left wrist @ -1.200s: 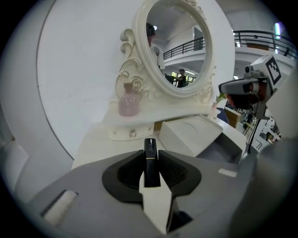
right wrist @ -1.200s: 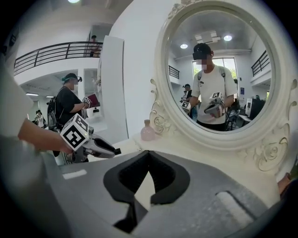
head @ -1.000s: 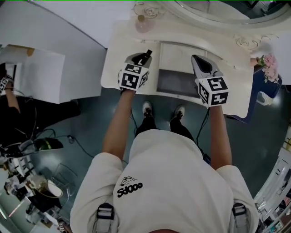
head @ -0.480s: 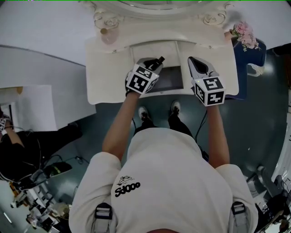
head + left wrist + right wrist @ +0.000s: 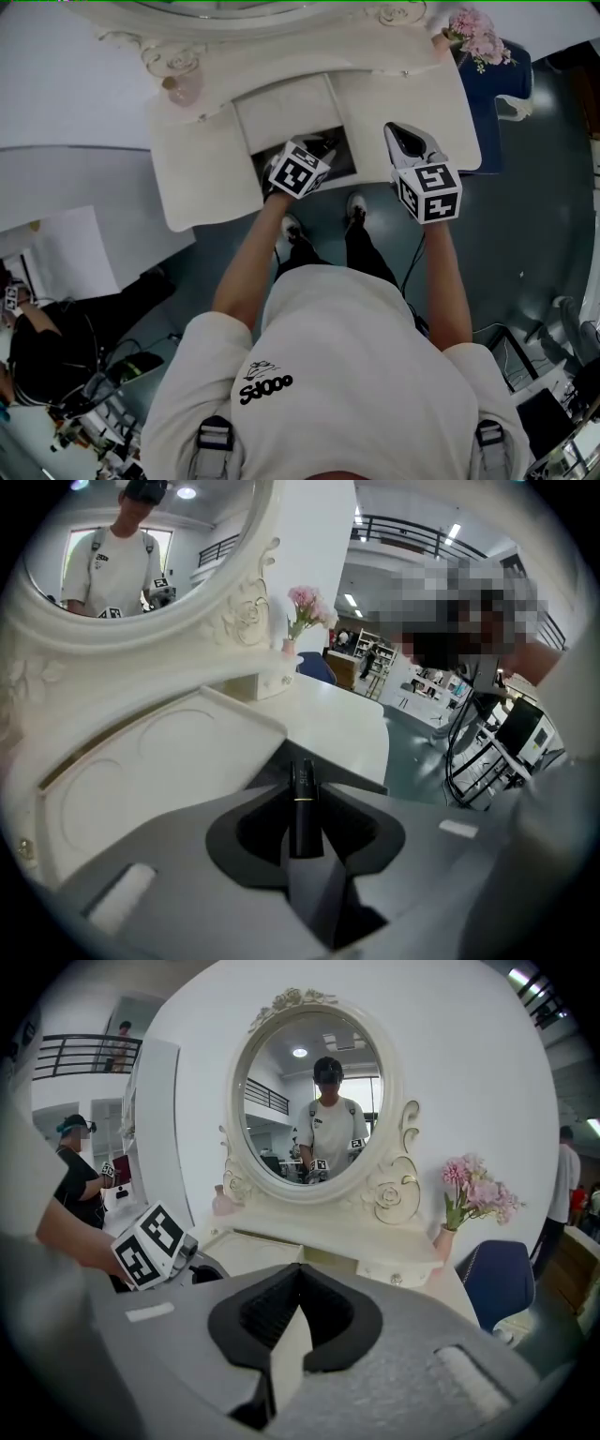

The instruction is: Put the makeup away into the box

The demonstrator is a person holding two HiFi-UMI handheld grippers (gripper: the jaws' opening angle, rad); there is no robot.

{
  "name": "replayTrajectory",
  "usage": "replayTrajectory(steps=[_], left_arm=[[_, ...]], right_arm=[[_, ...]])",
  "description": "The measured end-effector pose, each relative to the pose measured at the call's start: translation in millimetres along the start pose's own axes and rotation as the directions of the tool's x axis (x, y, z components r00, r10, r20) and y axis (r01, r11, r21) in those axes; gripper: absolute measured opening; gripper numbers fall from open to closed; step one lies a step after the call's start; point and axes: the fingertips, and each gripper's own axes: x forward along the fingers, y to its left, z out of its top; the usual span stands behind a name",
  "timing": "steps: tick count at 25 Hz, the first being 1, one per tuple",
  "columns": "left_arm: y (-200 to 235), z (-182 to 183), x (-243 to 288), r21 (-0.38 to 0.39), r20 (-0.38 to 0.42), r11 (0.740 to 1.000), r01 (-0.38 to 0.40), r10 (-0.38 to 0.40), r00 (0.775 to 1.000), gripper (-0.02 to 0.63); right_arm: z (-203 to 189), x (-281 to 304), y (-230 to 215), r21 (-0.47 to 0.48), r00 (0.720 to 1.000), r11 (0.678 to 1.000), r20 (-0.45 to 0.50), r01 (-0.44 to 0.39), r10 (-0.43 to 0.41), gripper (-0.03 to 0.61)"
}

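The left hand-held gripper is clamped on 1 black makeup tube, holding it over the dark open box set into the white bench. The right hand-held gripper hovers just beside, its jaw tips together with nothing between them.

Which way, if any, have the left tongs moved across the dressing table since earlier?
Yes: the left tongs went right, from the table's left panel to over its open compartment.

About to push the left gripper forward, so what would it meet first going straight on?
The left gripper holds a black tube that leads, aimed into the open dark compartment; probably that first, though depth is unclear.
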Motion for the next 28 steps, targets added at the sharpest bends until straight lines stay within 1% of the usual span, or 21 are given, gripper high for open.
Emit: replayTrajectory(steps=[3, 7, 10, 13, 16, 17, 18, 21, 24, 25, 27, 28], left_arm=[[-5.4, -9.8, 14.2, 0.021, -0.047, 1.000, 0.020, -0.019, 0.999, 0.117], [-5.7, -17.6, 31.3, 0.089, -0.094, 0.996, 0.018, -0.010, 0.996, 0.117], [-6.4, -24.1, 41.5, 0.119, -0.137, 0.993, 0.026, -0.009, 0.991, 0.117], [-6.9, -31.3, 46.7, 0.112, -0.172, 0.993, 0.033, -0.013, 0.985, 0.118], [-8.6, -46.2, 50.4, 0.067, -0.220, 0.997, 0.037, -0.022, 0.975, 0.120], [-8.3, -46.2, 50.3, 0.060, -0.216, 0.998, 0.032, -0.018, 0.976, 0.134], [-6.9, -42.0, 48.9, 0.065, -0.200, 0.998, 0.022, -0.009, 0.980, 0.164], [0.2, -26.0, 38.3, 0.104, -0.149, 0.994, -0.012, 0.028, 0.988, 0.172], [5.3, -14.7, 19.0, 0.089, -0.122, 0.996, -0.032, 0.042, 0.992, 0.167], [9.0, -7.6, 10.4, 0.081, -0.098, 0.996, -0.044, 0.052, 0.994, 0.155], [20.1, 10.2, -10.8, 0.059, -0.030, 0.995, -0.080, 0.082, 0.996, 0.100], [26.5, 20.0, -23.3, 0.037, 0.012, 0.994, -0.100, 0.100, 0.995, 0.069]], right_arm=[[-9.5, -2.3, -1.2, 0.007, 1.000, 1.000, -0.015, -0.001, 0.001, 0.002], [-17.6, -1.0, 1.4, -0.013, 0.999, 1.000, -0.038, -0.020, 0.020, 0.002], [-21.1, -1.2, -0.5, -0.021, 0.999, 0.999, -0.046, -0.027, 0.027, 0.002], [-25.6, -2.1, -2.5, -0.014, 0.998, 0.999, -0.052, -0.032, 0.031, 0.002], [-28.9, -1.5, -4.1, -0.011, 0.998, 0.999, -0.058, -0.037, 0.037, 0.002], [-28.2, -0.9, -4.1, -0.012, 0.998, 0.999, -0.057, -0.041, 0.040, 0.002], [-26.3, -0.2, -4.0, -0.013, 0.998, 0.999, -0.053, -0.045, 0.044, 0.002], [-14.9, 2.2, -3.6, -0.024, 0.998, 0.998, -0.026, -0.058, 0.057, 0.002], [0.3, 4.6, -5.1, -0.046, 0.998, 0.997, 0.001, -0.061, 0.061, 0.002], [6.7, 6.0, -5.4, -0.053, 0.998, 0.997, 0.012, -0.062, 0.063, 0.002], [21.3, 8.6, -5.0, -0.071, 0.997, 0.995, 0.038, -0.066, 0.068, 0.002], [28.9, 9.1, -4.5, -0.083, 0.996, 0.994, 0.050, -0.066, 0.070, 0.002]])
